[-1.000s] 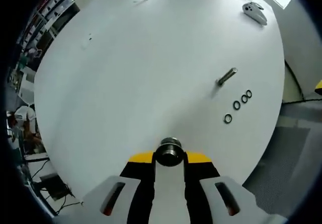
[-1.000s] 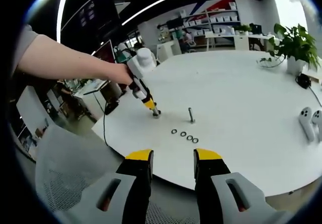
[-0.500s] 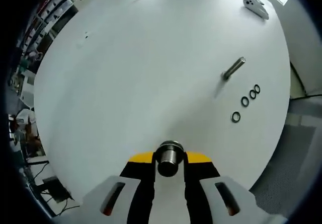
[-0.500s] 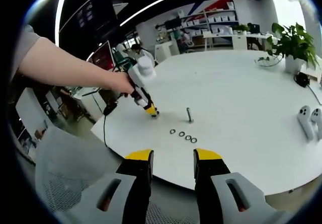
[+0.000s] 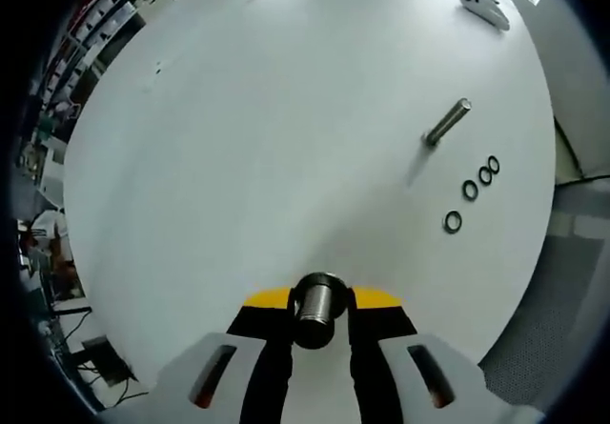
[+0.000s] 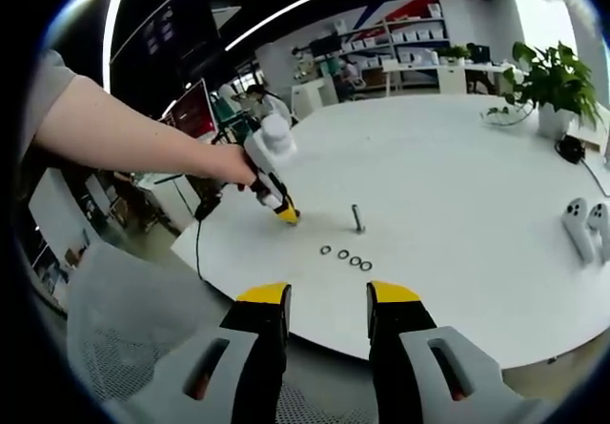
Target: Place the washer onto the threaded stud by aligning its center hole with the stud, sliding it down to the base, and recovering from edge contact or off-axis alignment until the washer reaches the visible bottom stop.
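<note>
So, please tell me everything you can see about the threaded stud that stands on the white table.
The threaded stud is a slim grey metal rod, apparently bare steel. It stands upright on the white table with nothing on it yet, casting a faint shadow. In the right gripper view it rises just beyond the row of four dark washers, which lie flat beside its foot, apart from it. No gripper touches it; its threads are too small to make out.

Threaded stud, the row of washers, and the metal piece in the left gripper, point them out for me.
threaded stud (image 5: 446,124), left gripper view, mid shaft.
washers (image 5: 470,190), left gripper view, second ring of the row.
metal piece (image 5: 317,299), left gripper view, its round top.
</note>
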A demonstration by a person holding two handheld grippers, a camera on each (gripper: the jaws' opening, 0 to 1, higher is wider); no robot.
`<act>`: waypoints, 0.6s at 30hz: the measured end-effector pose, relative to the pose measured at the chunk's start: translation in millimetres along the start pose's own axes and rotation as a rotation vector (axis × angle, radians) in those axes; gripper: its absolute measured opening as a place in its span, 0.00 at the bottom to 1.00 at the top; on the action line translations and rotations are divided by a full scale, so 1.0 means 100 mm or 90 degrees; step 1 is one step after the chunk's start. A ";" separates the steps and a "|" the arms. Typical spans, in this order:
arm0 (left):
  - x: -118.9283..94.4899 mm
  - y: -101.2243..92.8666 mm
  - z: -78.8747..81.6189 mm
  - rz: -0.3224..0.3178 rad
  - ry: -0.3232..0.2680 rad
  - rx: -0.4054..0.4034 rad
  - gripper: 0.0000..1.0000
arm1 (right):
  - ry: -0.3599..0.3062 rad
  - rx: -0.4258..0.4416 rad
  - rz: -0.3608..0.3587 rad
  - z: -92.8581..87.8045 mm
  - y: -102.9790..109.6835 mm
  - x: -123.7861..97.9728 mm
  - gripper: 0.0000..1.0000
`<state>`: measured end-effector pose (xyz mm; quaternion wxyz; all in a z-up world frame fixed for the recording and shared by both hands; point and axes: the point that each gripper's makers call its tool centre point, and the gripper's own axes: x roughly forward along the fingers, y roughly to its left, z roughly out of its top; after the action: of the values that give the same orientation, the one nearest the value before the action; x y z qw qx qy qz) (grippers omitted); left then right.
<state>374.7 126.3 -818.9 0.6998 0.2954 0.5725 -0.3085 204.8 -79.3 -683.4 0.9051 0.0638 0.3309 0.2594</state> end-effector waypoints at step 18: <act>-0.21 -0.04 -0.25 0.031 -0.045 -0.077 0.39 | 0.004 -0.013 0.013 -0.01 0.05 0.01 0.34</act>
<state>352.9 144.2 -802.6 0.7436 0.2555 0.5576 -0.2663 203.0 -74.8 -683.2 0.9021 0.0571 0.3303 0.2718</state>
